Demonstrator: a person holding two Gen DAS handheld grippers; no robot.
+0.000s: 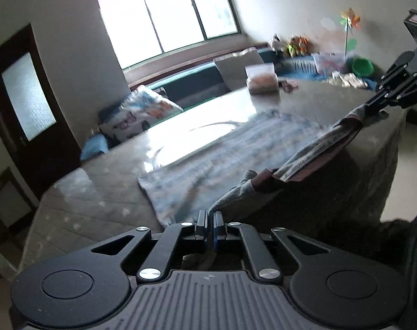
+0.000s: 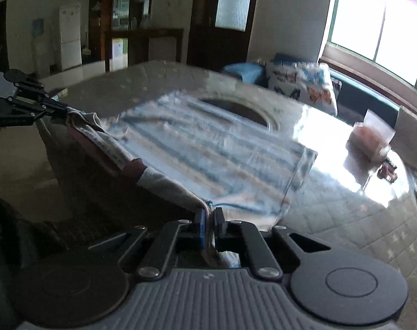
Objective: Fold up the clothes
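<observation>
1. The left gripper [image 1: 210,221] has its jaws pinched together on a grey edge of the garment [image 1: 236,148]; in its own view the cloth leaves the fingertips toward 1 o'clock.
2. The right gripper [image 2: 208,218] is likewise clamped on the garment [image 2: 208,148], grey cloth pressed between the blue-lined pads, with the fabric running off toward 10 o'clock.
3. From the left wrist camera the right gripper [image 1: 373,101] sits at 2 o'clock, raised above the table edge and angled downward. From the right wrist camera the left gripper [image 2: 63,110] sits at 9 o'clock, pointing inward.
4. Between the two grippers a grey hem with a dark maroon band [image 1: 266,183] hangs taut in the air, off the near edge of the table [image 1: 98,192].
5. The rest of the garment, pale with blue stripes, lies flat on the table under a glossy cover, reaching toward 12 o'clock.
6. The near table edge falls away under the stretched hem; the quilted cloth hangs down there.
7. Beyond the garment, a clear box [image 2: 370,137] stands at 2 o'clock in the right view, well apart from the cloth.
8. A patterned pillow [image 1: 137,112] rests on a bench past the far table edge, below the window [image 1: 167,16].
</observation>
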